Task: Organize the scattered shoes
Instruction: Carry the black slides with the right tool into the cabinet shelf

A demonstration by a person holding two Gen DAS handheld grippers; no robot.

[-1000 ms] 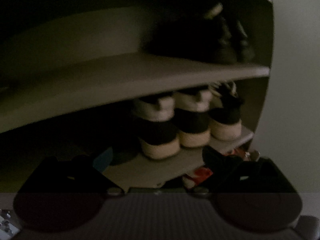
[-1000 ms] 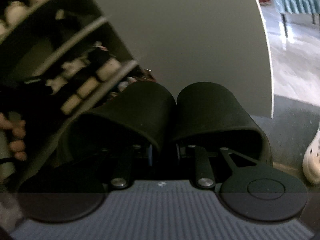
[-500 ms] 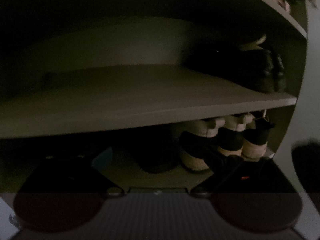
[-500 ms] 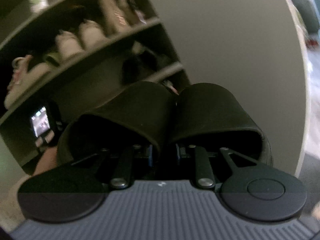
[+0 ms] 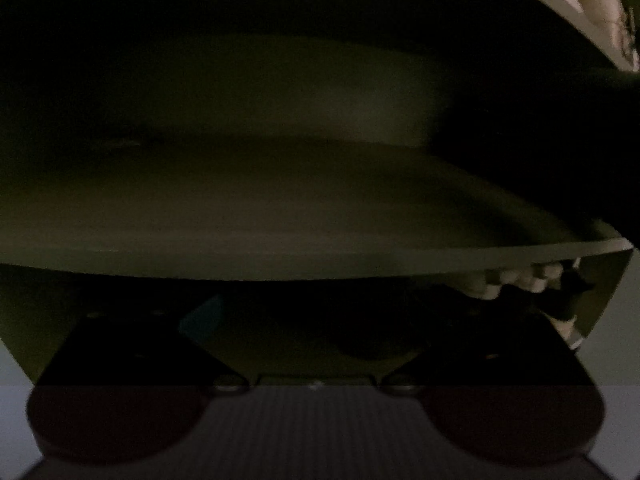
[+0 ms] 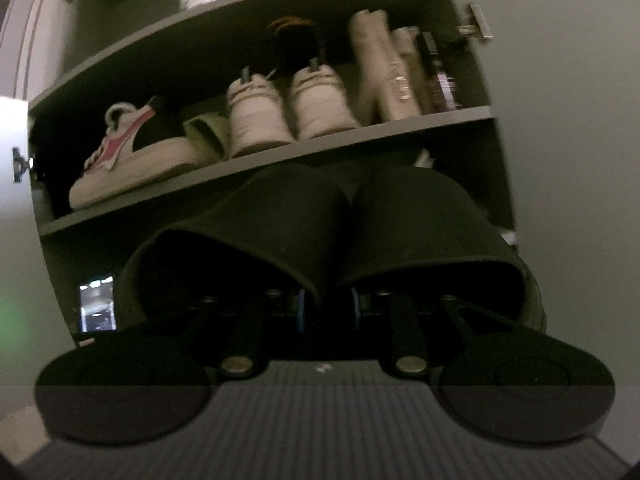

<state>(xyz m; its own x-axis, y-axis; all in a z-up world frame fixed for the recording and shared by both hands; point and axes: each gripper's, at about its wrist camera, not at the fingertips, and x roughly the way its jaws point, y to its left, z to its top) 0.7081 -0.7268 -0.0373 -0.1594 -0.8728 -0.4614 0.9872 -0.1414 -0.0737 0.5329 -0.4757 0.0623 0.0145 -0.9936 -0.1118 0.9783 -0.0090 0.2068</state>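
Raised from beside the cabinet's side panel, the right gripper (image 6: 326,308) now faces the shelves, jaws clamped on a pair of black slippers (image 6: 320,232) held together in front of the dark middle shelf (image 5: 280,200). Left gripper (image 5: 316,344) jaws stand apart, empty. Sneakers (image 6: 288,108) already line the shelf above; placing the slippers remains.

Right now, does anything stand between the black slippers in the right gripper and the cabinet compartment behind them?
Nothing visible does. The black slippers, pinched in the right gripper, face the open compartment; the slippers themselves hide its right part.
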